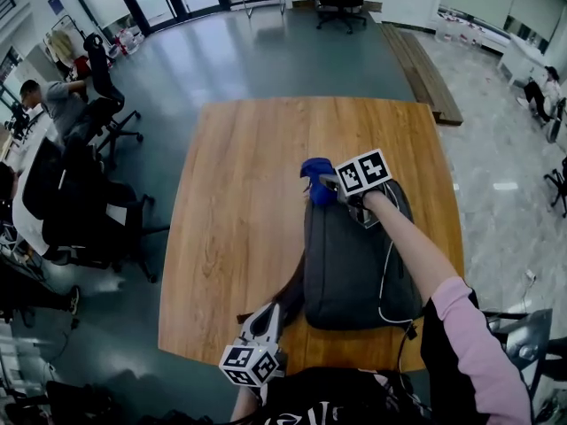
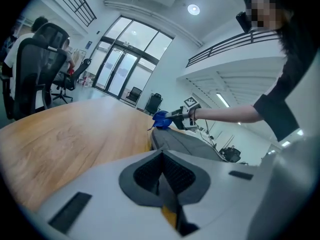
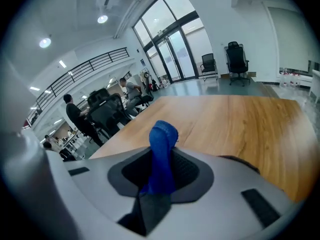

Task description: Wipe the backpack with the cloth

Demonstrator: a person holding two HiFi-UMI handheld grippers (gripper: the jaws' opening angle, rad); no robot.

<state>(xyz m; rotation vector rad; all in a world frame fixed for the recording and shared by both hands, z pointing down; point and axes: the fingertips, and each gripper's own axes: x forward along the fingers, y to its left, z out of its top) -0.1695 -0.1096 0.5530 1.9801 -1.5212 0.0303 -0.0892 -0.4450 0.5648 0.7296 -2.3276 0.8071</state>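
Observation:
A dark grey backpack (image 1: 354, 255) lies flat on the wooden table (image 1: 239, 193). My right gripper (image 1: 332, 184) is at the bag's far end, shut on a blue cloth (image 1: 316, 180) that rests against the top edge. In the right gripper view the cloth (image 3: 162, 149) sticks up from between the shut jaws of that gripper (image 3: 161, 169). My left gripper (image 1: 263, 321) is at the bag's near left corner, shut on a dark strap (image 1: 288, 295) that comes off the backpack. From the left gripper view, the shut left gripper (image 2: 161, 176) faces the backpack (image 2: 187, 141) and the cloth (image 2: 160, 119).
A white cable (image 1: 386, 273) runs along the bag's right side. The table's near edge (image 1: 204, 348) is close to my left gripper. Office chairs (image 1: 106, 104) and seated people (image 1: 53, 100) are on the left, a low bench (image 1: 425, 69) at the back right.

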